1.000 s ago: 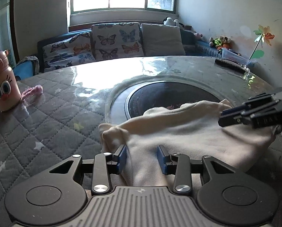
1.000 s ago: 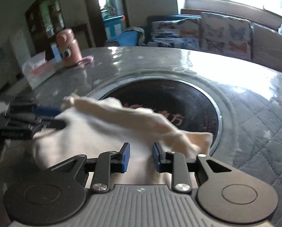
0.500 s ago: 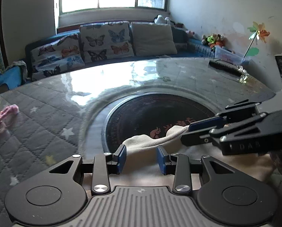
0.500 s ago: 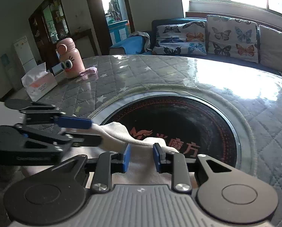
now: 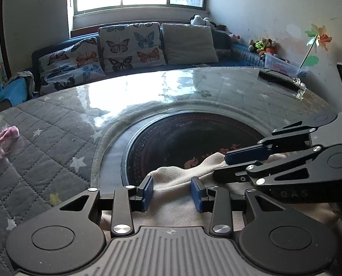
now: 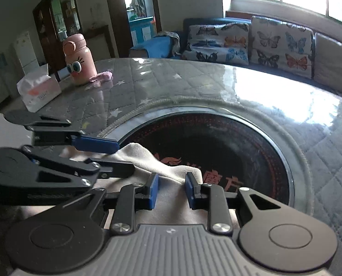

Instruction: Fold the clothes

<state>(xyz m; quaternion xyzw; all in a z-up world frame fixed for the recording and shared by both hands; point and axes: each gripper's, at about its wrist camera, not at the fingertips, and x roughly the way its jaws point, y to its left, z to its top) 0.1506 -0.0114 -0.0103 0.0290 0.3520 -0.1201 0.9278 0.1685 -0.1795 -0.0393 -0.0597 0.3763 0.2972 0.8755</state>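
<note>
Since the frame a second ago, the cream garment (image 5: 171,191) has been drawn from a wide spread into a small bunch, and both tools have closed in on each other. The left gripper (image 5: 172,192) has its jaws parted with cloth lying between them; the right gripper (image 6: 169,189) likewise stands narrowly apart over the cloth. The garment's edge laps onto the dark round inset (image 6: 228,145) ahead of the jaws. The quilted grey bench (image 5: 56,142) carries a pink bottle (image 6: 79,61) and tissue box (image 6: 38,90) far left of the right jaws; a butterfly-cushioned sofa (image 5: 125,46) sits beyond.
</note>
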